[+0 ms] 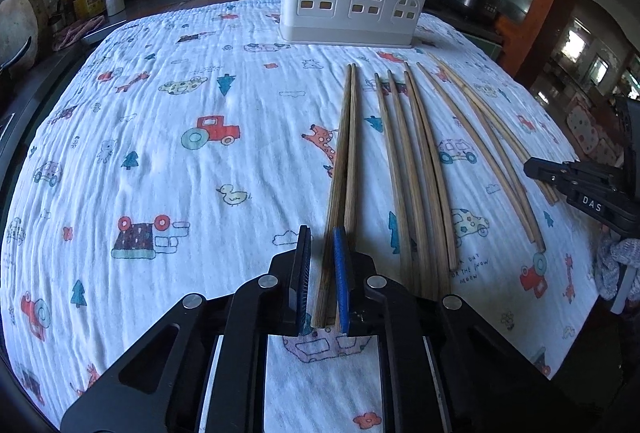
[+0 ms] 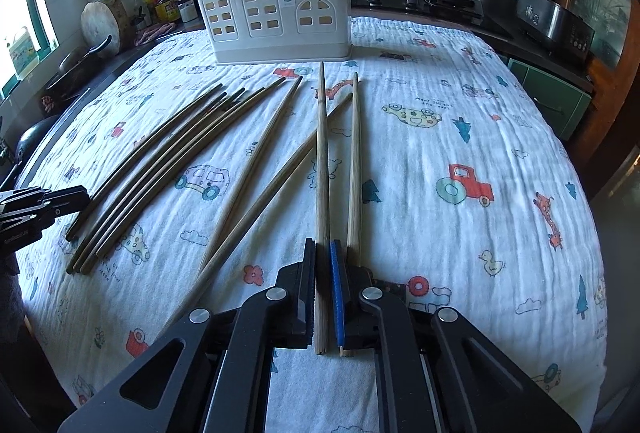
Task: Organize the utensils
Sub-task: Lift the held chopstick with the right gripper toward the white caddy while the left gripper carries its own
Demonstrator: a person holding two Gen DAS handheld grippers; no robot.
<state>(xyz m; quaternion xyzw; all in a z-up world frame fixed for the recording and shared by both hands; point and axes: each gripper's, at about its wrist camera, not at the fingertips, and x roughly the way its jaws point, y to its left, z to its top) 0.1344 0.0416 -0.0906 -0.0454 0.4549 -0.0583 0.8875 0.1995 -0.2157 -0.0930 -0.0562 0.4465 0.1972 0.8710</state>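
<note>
Wooden chopsticks (image 1: 340, 201) are pinched in the left hand-held gripper (image 1: 322, 273), one chopstick (image 2: 322, 193) in the right hand-held gripper (image 2: 324, 293); thin-ended grips could slip before the white holder (image 2: 276, 9), upper centre, is reached.

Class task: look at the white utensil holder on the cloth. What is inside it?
The white utensil holder shows only pale patches through its window cut-outs; nothing sticks out above its rim. Its walls hide the interior, so contents cannot be confirmed.

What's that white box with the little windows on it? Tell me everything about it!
The white holder looks like plastic, shaped like a small house with three arched windows cut into its front, the right one shorter. A small label is stuck on the front. Its back wall rises higher at the right, with a hanging hole. It stands upright on the cartoon-print cloth, beyond the chopstick tips. Nothing shows above its rim.
</note>
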